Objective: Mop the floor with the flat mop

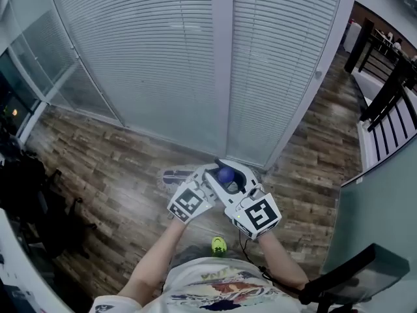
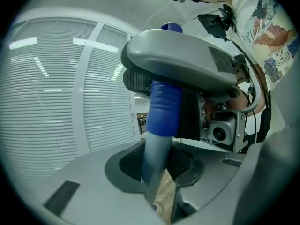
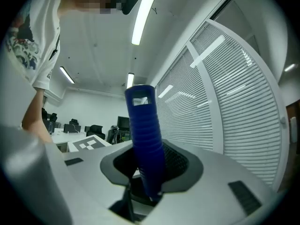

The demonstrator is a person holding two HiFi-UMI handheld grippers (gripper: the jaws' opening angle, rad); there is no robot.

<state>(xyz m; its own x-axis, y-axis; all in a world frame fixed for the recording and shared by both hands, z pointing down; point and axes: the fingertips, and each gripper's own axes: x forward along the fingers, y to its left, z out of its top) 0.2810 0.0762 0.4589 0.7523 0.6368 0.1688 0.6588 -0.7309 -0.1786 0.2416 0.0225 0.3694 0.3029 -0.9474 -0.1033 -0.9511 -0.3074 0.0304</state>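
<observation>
Grey mop pole (image 2: 153, 165) was held between jaws of left hand-held gripper (image 2: 161, 184); blue grip (image 3: 145, 135), just above it, was clamped by right hand-held gripper (image 3: 149, 179).

Wood-plank floor (image 1: 104, 175): flat mop head (image 1: 172, 175) lying flat near blinds (image 1: 150, 57); small yellow-green object (image 1: 218, 244) apart from it.

White slatted window blinds (image 1: 150, 57) span wall ahead; small yellow-green object (image 1: 218, 244) well below them; black slatted railing (image 1: 391, 90) upper right; long ceiling strip light (image 3: 144, 13) overhead.
</observation>
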